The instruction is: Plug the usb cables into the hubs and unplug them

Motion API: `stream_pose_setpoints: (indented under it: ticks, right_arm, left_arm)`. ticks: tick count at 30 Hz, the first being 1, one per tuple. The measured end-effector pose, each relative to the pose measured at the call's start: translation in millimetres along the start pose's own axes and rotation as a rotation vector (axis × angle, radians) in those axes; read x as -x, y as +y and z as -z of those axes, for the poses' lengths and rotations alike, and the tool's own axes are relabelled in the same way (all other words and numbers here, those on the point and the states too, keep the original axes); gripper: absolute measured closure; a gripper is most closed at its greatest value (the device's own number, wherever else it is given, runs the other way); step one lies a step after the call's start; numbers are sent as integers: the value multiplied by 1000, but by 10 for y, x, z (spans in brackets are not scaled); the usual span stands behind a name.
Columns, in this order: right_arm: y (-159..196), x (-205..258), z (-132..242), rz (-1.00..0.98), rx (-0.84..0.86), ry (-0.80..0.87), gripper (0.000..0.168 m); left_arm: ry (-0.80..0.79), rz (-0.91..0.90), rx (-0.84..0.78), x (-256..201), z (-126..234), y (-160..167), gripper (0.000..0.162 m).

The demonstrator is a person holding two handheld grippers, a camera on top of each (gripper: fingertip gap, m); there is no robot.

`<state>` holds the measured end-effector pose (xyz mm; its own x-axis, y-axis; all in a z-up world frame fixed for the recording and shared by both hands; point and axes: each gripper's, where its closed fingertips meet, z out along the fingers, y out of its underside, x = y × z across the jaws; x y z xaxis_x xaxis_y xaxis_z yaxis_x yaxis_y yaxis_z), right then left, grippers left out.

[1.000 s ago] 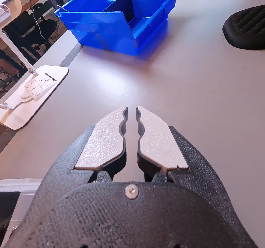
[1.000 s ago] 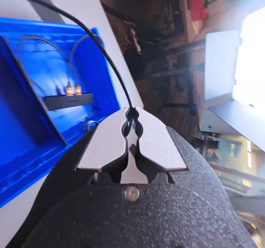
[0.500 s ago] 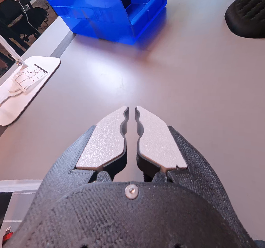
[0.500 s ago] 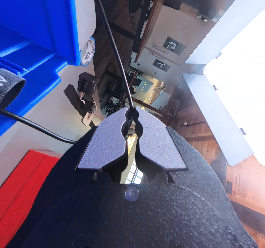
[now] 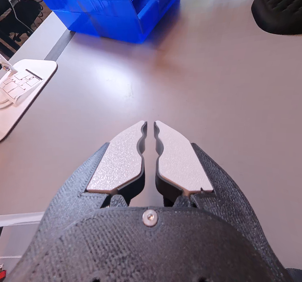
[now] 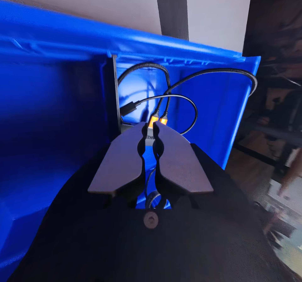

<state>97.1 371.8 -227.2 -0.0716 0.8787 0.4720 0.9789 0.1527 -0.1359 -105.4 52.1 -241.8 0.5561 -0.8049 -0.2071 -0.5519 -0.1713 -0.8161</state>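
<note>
- So the left gripper hangs over the bare middle of the grey table, jaws only a narrow slit apart, nothing between them and nothing touching.
- Blue bin sits toward the table's far left edge, well apart from that gripper. A white flat stand base lies at the left edge, and a black padded thing at the far right.
- Right gripper is over the bin's right-hand compartment, pointing down in. Its jaws are a narrow gap apart with nothing pinched; the view is blurry, so I can't tell if the tips touch anything.
- Just past its tips is the hub, mostly hidden behind the fingers, with two orange plugs seated in it side by side, braided cables looping up along the bin's walls.
- One loose black usb cable curls around in the same compartment, its plug end lying free against the divider, not plugged in.
</note>
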Motion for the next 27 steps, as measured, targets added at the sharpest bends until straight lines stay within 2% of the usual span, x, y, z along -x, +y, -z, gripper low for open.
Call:
stream_pose_setpoints:
  ticks: [2, 4, 5, 8, 11, 18, 20, 22, 27]
  right_arm:
    - [-197, 86, 186, -125, -104, -154, 151]
    - [-427, 150, 469, -255, -230, -348, 131]
    - [-507, 80, 580, -292, -283, -370, 127]
    - [-543, -352, 686, -310, -346, -217, 129]
    - [-333, -810, 500, -216, -215, 25, 130]
    - [-323, -1047, -137, 13, -39, 44, 119]
    - [-349, -1076, -267, 43, -22, 29, 129]
    - [-394, -1105, -279, 75, -40, 28, 152]
    - [-292, -1195, -42, 78, -8, 68, 163]
  left_arm:
    - [3, 5, 1, 7, -1, 11, 155]
    - [11, 15, 1, 13, -12, 26, 155]
    - [16, 18, 3, 13, -18, 35, 155]
    - [22, 18, 8, 6, -26, 49, 155]
    - [24, 20, 12, -2, -30, 61, 155]
    - [29, 30, 22, 20, -46, 130, 156]
    - [36, 21, -5, 10, -39, 95, 157]
    - [49, 1, -37, -29, -27, 35, 158]
    - [61, -26, -61, -69, -33, -23, 159]
